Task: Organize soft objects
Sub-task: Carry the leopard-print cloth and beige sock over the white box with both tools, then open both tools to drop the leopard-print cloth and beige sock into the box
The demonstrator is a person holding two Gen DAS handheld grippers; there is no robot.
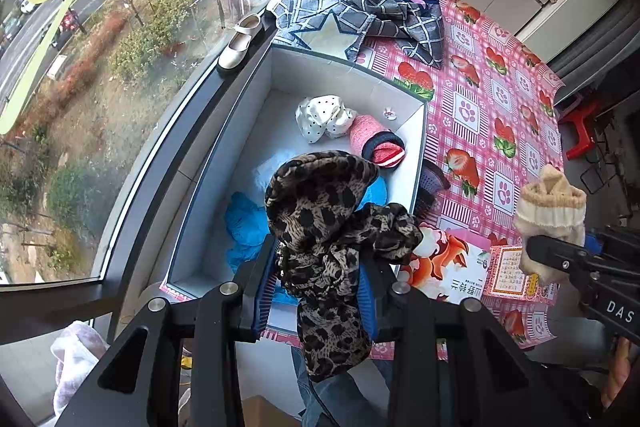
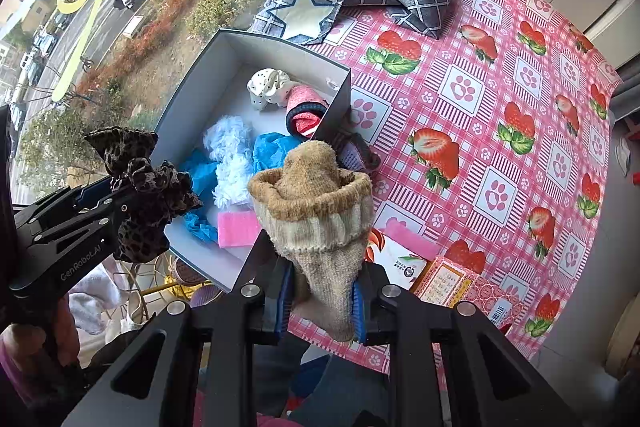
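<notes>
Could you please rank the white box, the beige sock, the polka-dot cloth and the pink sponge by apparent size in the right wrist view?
1. white box
2. beige sock, enlarged by nearness to the camera
3. polka-dot cloth and pink sponge look alike; not ranked.

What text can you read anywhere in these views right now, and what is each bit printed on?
"DAS": white letters on the right gripper body, cut off at the frame edge.
"GenRobot.AI": pale letters along the side of the left gripper.
Chinese characters on the fox-picture packet: upside down, too blurred to read.
Columns of small print on the pink box: too small to read.
Barcode digits on the pink box: illegible.
</notes>
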